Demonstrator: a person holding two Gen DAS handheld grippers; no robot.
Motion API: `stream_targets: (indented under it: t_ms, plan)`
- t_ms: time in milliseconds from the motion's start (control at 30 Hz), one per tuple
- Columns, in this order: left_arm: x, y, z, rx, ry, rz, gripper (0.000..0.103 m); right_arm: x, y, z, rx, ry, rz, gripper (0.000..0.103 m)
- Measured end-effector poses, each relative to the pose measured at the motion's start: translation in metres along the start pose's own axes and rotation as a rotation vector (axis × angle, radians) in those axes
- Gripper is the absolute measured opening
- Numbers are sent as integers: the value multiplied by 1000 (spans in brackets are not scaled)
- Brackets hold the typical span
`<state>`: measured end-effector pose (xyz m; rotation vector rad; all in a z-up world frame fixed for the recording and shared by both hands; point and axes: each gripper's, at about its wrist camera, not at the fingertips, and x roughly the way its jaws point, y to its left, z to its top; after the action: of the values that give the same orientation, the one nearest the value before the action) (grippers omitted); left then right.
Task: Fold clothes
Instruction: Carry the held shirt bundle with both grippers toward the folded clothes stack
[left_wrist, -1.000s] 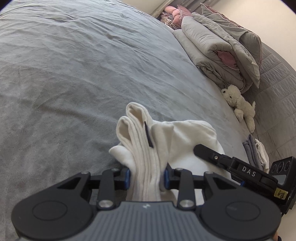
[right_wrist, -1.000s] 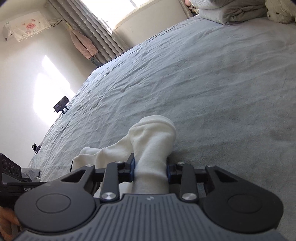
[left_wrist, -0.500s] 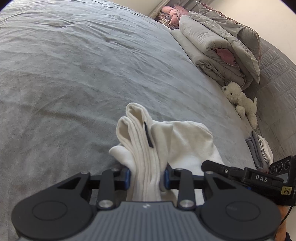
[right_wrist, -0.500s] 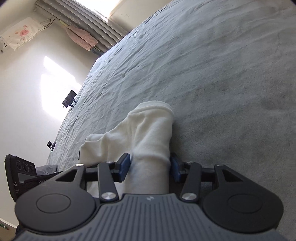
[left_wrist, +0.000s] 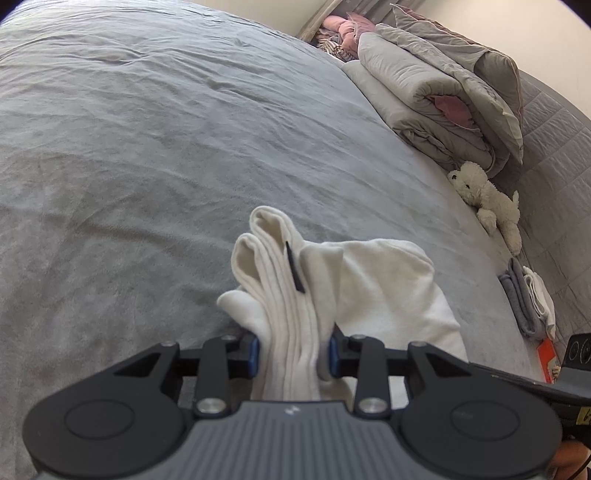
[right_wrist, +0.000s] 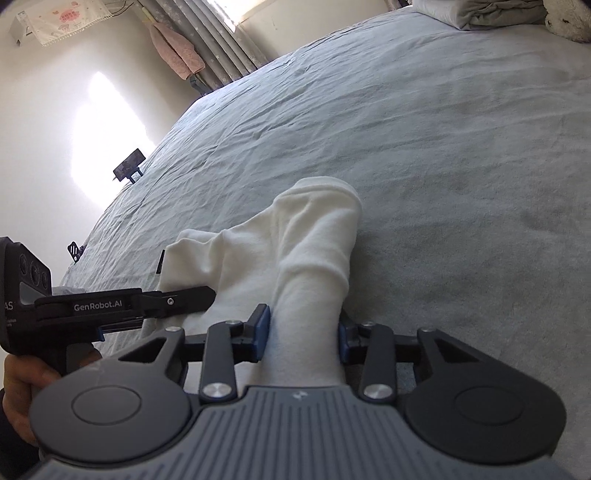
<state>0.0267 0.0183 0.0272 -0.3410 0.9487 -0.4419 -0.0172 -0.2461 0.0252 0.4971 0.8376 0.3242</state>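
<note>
A pair of white socks (left_wrist: 373, 280) lies on the grey bed (left_wrist: 147, 147). My left gripper (left_wrist: 292, 353) is shut on the ribbed cuff end (left_wrist: 284, 295), which bears a small dark tag. My right gripper (right_wrist: 303, 338) is shut on the toe end of the white socks (right_wrist: 317, 251). The two ends stand close together, with the sock's middle sagging between them. In the right wrist view the left gripper's body (right_wrist: 122, 301) reaches in from the left, held by a hand (right_wrist: 22, 376).
Folded grey duvets (left_wrist: 443, 92) and a white teddy bear (left_wrist: 487, 199) lie at the bed's far right. A small stack of folded clothes (left_wrist: 528, 302) sits near the right edge. A curtain and a hanging pink garment (right_wrist: 177, 51) stand beyond the bed.
Both grippers keep their hold on the socks. The right gripper has tilted and shifted, so the left gripper now shows more fully at its left.
</note>
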Motion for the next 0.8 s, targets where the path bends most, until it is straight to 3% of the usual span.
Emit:
stream_targets:
  t_ms: [100,267,467,800]
  plan:
    - [0,0,-1,0,-4,2,34,1,-9,3,54,34,32,47]
    - [-1,-2,-1,5,-9,5,34,-1,-5,1,9,60,31,49]
    - [-1,-6,-3,17,-25,26,34,-2,16,-9,-115,-2,-53,41]
    - [-16,-28,-5,60,-116,11,32,-11,28,-6,-220,-70,-107,34]
